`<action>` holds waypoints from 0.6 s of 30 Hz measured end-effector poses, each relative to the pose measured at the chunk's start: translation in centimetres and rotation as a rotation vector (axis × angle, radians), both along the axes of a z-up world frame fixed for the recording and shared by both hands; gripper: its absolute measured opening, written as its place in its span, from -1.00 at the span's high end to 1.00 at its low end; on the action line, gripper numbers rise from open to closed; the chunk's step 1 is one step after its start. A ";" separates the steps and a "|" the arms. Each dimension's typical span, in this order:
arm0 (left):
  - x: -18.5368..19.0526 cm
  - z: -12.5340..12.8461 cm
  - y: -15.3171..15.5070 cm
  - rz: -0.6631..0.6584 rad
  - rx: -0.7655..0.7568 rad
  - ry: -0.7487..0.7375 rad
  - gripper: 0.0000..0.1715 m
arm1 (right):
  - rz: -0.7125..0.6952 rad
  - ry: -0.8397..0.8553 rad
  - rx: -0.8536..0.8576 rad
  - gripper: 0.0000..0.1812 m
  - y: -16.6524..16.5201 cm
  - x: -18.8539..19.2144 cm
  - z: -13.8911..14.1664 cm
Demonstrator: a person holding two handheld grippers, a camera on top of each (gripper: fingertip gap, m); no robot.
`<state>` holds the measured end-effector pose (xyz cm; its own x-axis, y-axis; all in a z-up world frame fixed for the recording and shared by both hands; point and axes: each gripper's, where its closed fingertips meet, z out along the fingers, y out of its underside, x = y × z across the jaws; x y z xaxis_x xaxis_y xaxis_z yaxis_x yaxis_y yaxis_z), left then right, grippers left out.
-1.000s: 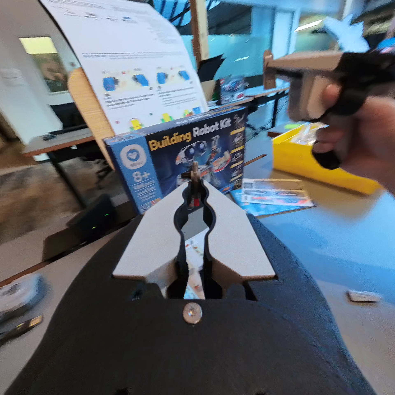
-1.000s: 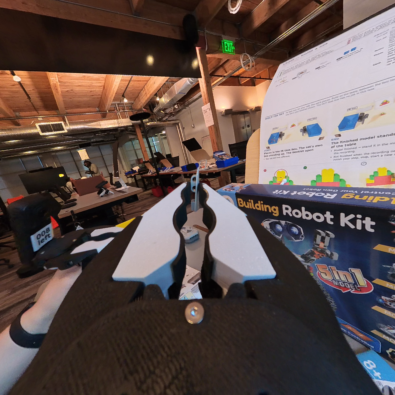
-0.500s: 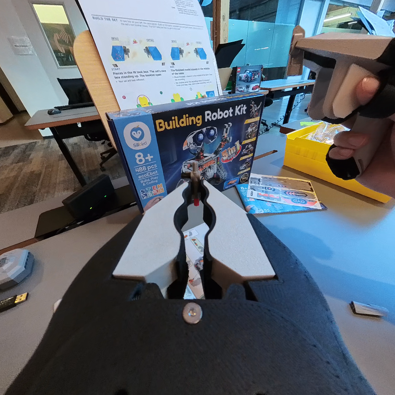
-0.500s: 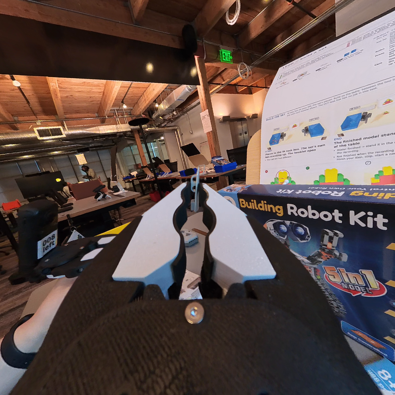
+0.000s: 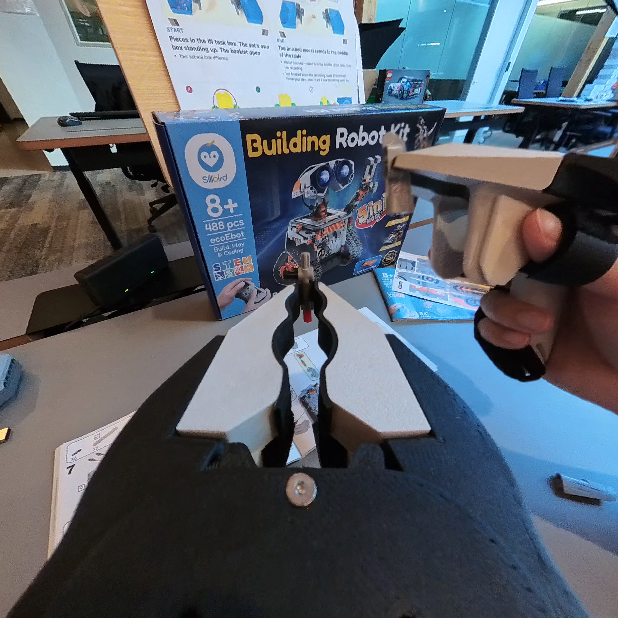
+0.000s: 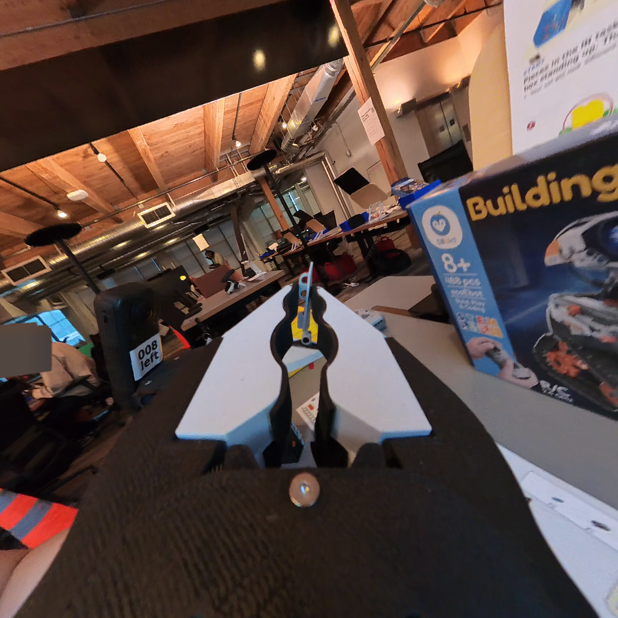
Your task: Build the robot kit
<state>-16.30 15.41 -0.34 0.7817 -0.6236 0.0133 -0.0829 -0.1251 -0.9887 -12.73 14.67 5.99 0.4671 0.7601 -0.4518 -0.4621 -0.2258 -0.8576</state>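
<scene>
Pinched between our left gripper's (image 5: 305, 287) closed fingertips we see a small grey pin with a red tip (image 5: 305, 284), standing upright above the table. Our right gripper (image 6: 307, 294) is likewise clamped, its fingers closed on a thin grey strip with holes (image 6: 306, 302) that sticks up and leans slightly to the right. In the left wrist view the right gripper (image 5: 394, 177) also shows, held in a hand (image 5: 541, 317) at the right, raised above the table with its tip in front of the kit box; it is blurred there.

Just behind the pin stands a blue robot kit box (image 5: 294, 207), upright on the grey table (image 5: 501, 418), printed with lettering, a round logo and a picture of a tracked robot; we leave the wording aside. Behind the box leans a white printed sheet (image 5: 261, 50) on a wooden board (image 5: 133, 60), bearing text and small coloured pictures. An open instruction booklet (image 5: 80, 461) lies under our left gripper, and a coloured leaflet (image 5: 424, 294) lies flat to the right of the box. A black device with a green light (image 5: 123, 267) sits left of the box. In the right wrist view a black unit with a white numbered tag (image 6: 147, 357) appears at the left.
</scene>
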 end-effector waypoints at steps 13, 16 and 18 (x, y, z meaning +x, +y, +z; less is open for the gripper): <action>0.6 -0.3 -0.4 0.004 0.020 0.063 0.95 | 0.048 0.061 -0.072 0.95 0.0 -1.8 -1.6; 0.5 -0.1 -0.5 0.004 0.024 0.060 0.95 | 0.065 0.091 -0.094 0.95 0.1 -1.7 -1.8; 0.5 -0.1 -0.4 0.004 0.021 0.057 0.95 | 0.076 0.120 -0.112 0.95 0.2 -1.5 -1.8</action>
<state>-15.82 14.97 -0.43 0.7835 -0.6197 -0.0448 -0.1389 -0.1044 -0.9848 -14.23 14.89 4.17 0.3481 0.7327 -0.5847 -0.5375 -0.3550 -0.7649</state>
